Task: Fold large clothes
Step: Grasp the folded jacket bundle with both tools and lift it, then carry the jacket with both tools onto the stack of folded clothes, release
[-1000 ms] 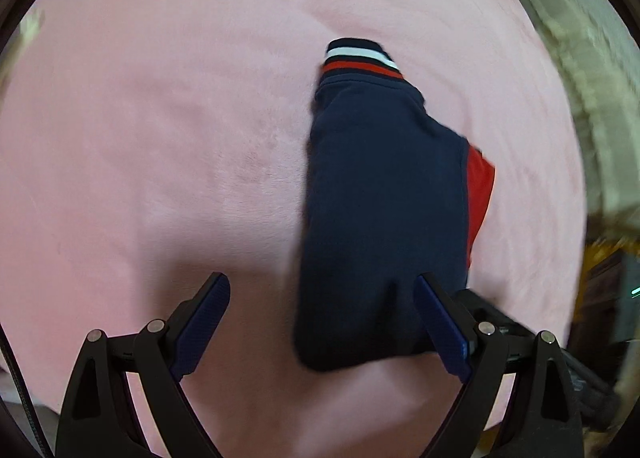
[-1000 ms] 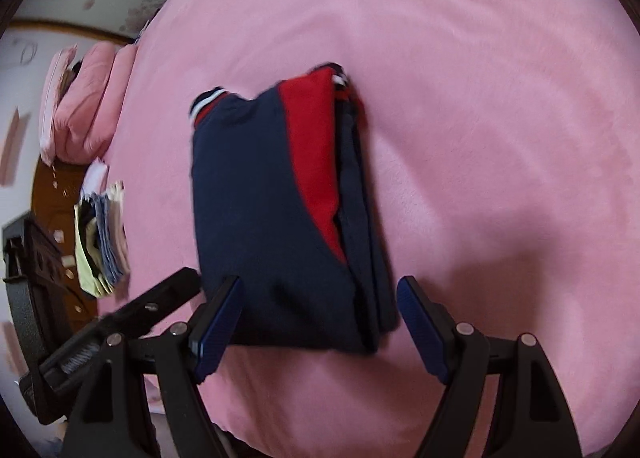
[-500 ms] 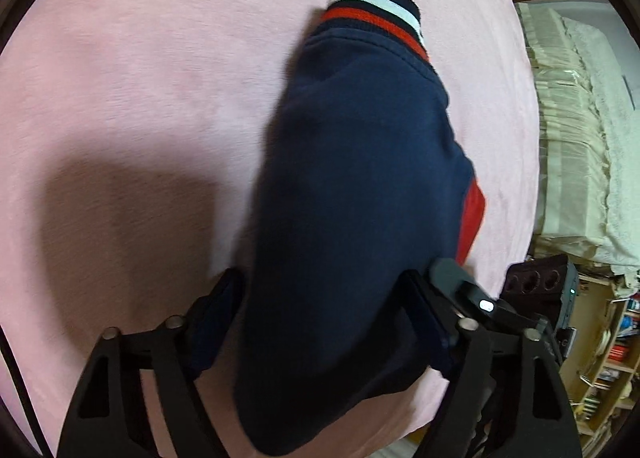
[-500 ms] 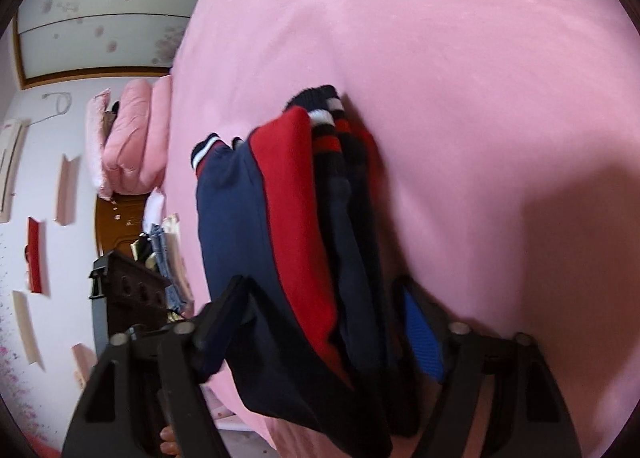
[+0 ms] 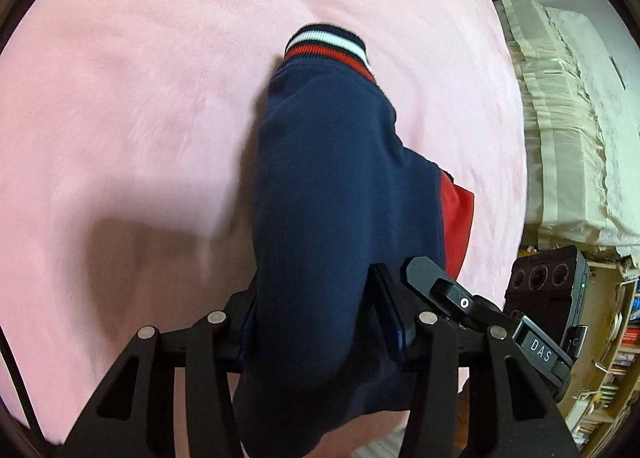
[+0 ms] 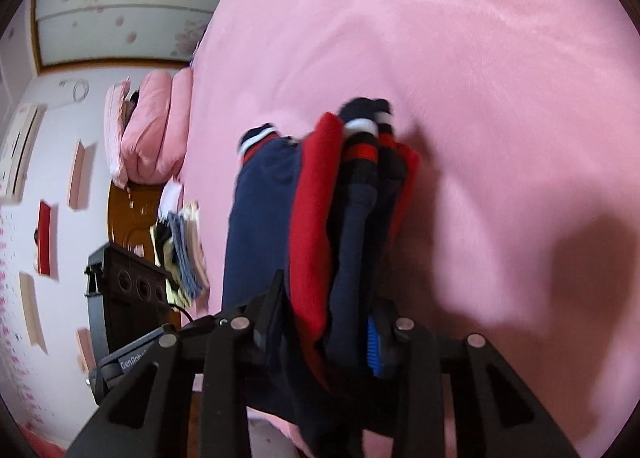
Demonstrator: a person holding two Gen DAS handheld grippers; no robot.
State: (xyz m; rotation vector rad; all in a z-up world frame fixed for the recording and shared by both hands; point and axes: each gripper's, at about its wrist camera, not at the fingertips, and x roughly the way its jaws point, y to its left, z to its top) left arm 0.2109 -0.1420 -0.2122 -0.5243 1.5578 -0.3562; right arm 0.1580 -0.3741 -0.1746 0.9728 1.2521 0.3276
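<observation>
Folded navy-and-red sweatshirt (image 5: 336,193) is lifted at its near edge off the pink bed (image 5: 120,97). It is pinched between the closing fingers of the left gripper (image 5: 316,322) and of the right gripper (image 6: 324,322).

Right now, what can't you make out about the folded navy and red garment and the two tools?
- Left wrist view: the left tool has its pads buried behind the garment.
- Right wrist view: the right tool has its left pad covered by cloth.
- Both views: the garment's near end is cut off by the bottom edge.
</observation>
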